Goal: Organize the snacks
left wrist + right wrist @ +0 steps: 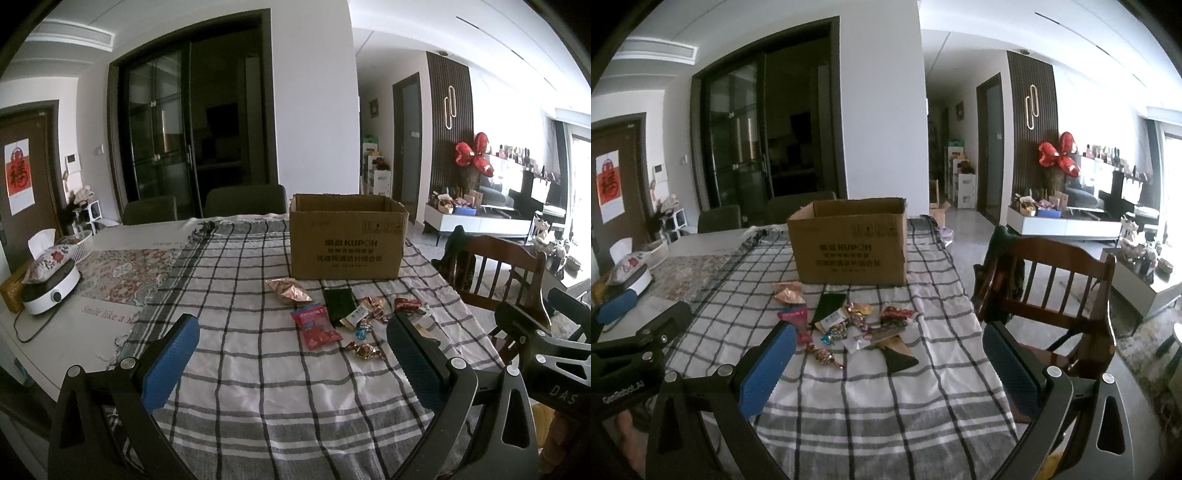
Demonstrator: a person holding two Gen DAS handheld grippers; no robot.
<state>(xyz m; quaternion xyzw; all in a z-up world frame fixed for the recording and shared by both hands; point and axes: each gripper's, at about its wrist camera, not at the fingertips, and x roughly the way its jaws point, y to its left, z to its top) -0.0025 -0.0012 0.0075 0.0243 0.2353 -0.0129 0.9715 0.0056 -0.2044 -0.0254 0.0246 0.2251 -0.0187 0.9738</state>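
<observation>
An open cardboard box point(347, 240) stands on the checked tablecloth point(258, 369); it also shows in the right wrist view point(849, 247). In front of it lies a loose pile of snacks: a red packet point(318, 326), a dark green packet point(338, 304), a pink-gold bag point(288, 290) and several wrapped candies point(364, 350). The pile shows in the right wrist view point(849, 325) too, with a dark wedge packet point(900, 360). My left gripper point(293, 354) is open and empty, short of the pile. My right gripper point(888, 363) is open and empty, near the pile.
A wooden chair point(1052, 288) stands at the table's right edge. A white appliance point(50, 288) with a tissue pouch on it sits at the far left. Dark chairs point(243, 199) stand behind the table.
</observation>
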